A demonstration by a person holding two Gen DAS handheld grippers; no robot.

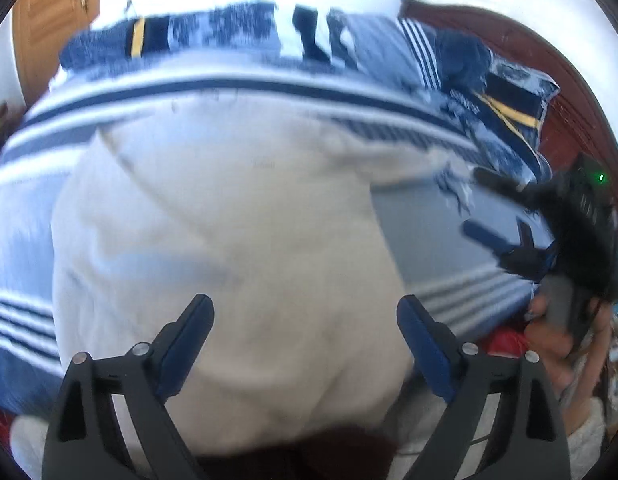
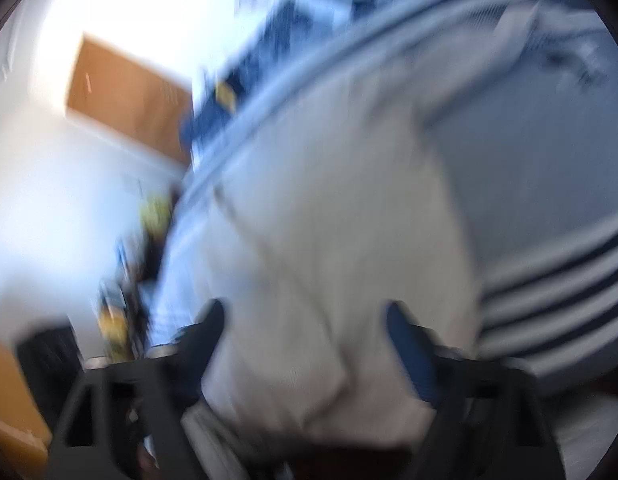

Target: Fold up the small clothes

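A cream-white garment (image 1: 229,220) lies spread on a blue-and-white striped bedspread (image 1: 25,216). My left gripper (image 1: 305,312) hangs above its near part, jaws wide, nothing between the blue pads (image 1: 423,344). At the right edge of the left wrist view is my right gripper (image 1: 479,204), open, held in a hand. The right wrist view is blurred: the same garment (image 2: 329,240) fills its middle, and the right gripper (image 2: 305,320) stands open over it, holding nothing.
Blue patterned pillows (image 1: 505,100) lie along the far side of the bed against a dark red wooden headboard (image 1: 569,120). A wooden door (image 1: 49,20) is at the left behind the bed. Blurred small objects (image 2: 125,300) stand beside the bed in the right wrist view.
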